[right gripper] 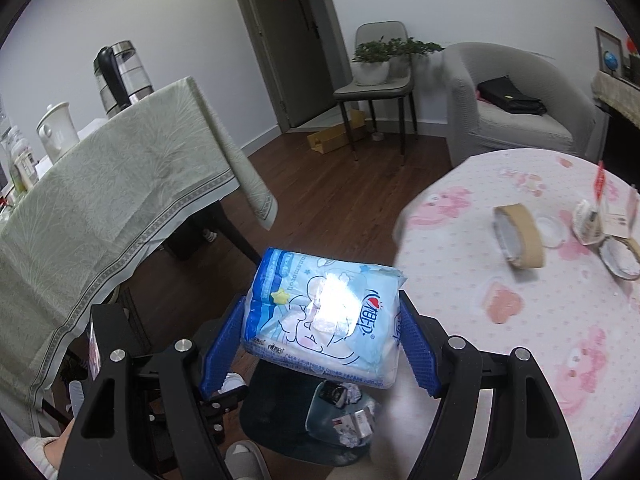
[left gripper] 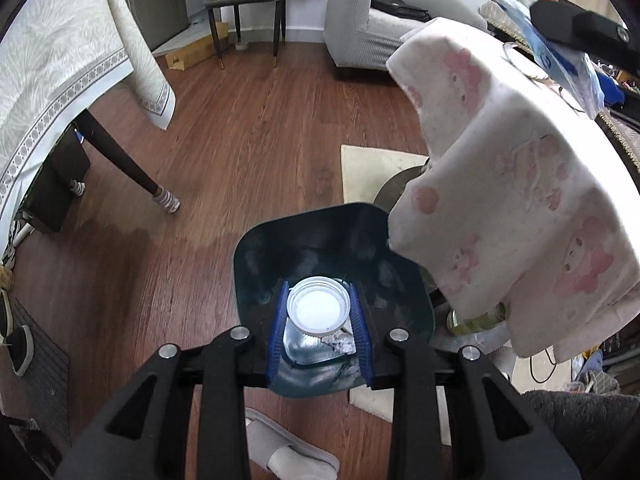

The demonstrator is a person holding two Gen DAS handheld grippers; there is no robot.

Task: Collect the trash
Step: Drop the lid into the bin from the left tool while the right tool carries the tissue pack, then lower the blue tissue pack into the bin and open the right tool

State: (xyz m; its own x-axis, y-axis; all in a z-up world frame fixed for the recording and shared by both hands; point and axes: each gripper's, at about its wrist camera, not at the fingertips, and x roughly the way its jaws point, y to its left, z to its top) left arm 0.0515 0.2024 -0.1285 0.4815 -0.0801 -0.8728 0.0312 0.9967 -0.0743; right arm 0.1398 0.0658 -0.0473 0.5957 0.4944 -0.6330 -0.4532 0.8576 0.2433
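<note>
My left gripper (left gripper: 319, 312) is shut on a small clear plastic cup (left gripper: 317, 310), seen from above, held over the open dark bin (left gripper: 256, 264) on the wooden floor. Crumpled paper (left gripper: 340, 345) lies in the bin below it. My right gripper (right gripper: 320, 314) is shut on a blue and white tissue pack (right gripper: 324, 312), held in the air beside the pink-patterned table (right gripper: 520, 320). Under the pack the same bin (right gripper: 276, 428) shows with wrappers and crumpled trash (right gripper: 348, 416) inside. In the left wrist view the right gripper's black body and the pack (left gripper: 560, 56) show at the upper right.
A tape roll (right gripper: 520, 236), a clear lid (right gripper: 550, 232) and small containers (right gripper: 622, 258) lie on the pink cloth. A green-clothed table (right gripper: 100, 200) with a kettle (right gripper: 122, 72) stands left. A chair (left gripper: 248, 4), an armchair (right gripper: 516, 108), slippers (left gripper: 288, 452) and a floor mat (left gripper: 376, 172) surround the bin.
</note>
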